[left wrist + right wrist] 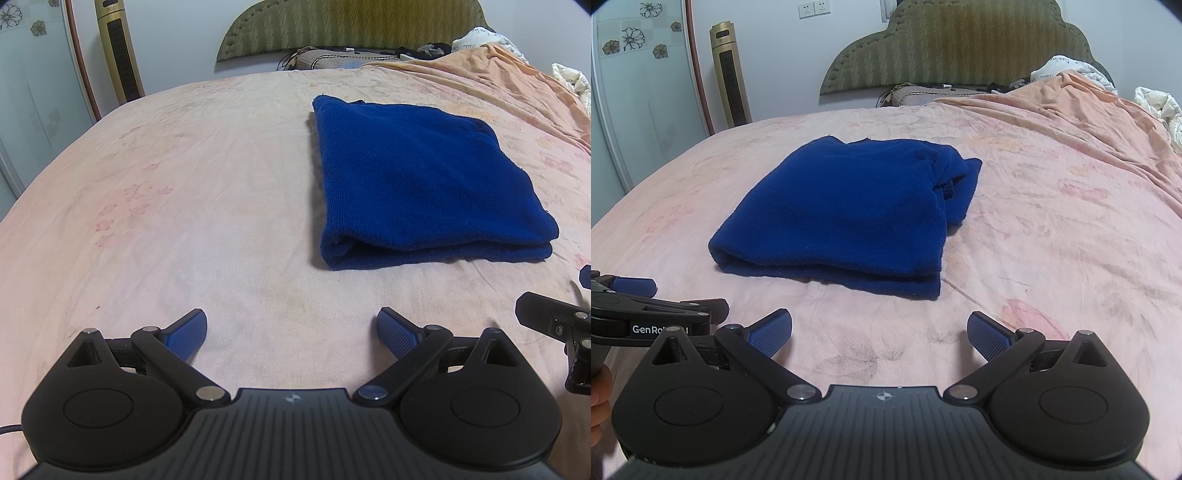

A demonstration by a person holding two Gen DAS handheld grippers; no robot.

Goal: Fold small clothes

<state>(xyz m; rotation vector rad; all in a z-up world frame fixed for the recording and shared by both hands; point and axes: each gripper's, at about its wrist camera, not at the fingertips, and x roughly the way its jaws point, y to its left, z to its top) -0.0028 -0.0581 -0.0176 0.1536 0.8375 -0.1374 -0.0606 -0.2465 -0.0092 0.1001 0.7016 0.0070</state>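
Hovering low over the sheet [184,184], left gripper [291,334] with jaws spread wide, gripping nothing. Alongside, right gripper [880,334] likewise gaping wide and empty, its 2 blue pads [988,336] clear of any fabric. Lying just ahead of both, near but not touching: blue garment [842,214], folded into a thick rectangle, rolled edge facing the grippers, looser layers bunching at its far right corner. Standing beyond the bed: green headboard [960,48], gold tower fan [730,74].
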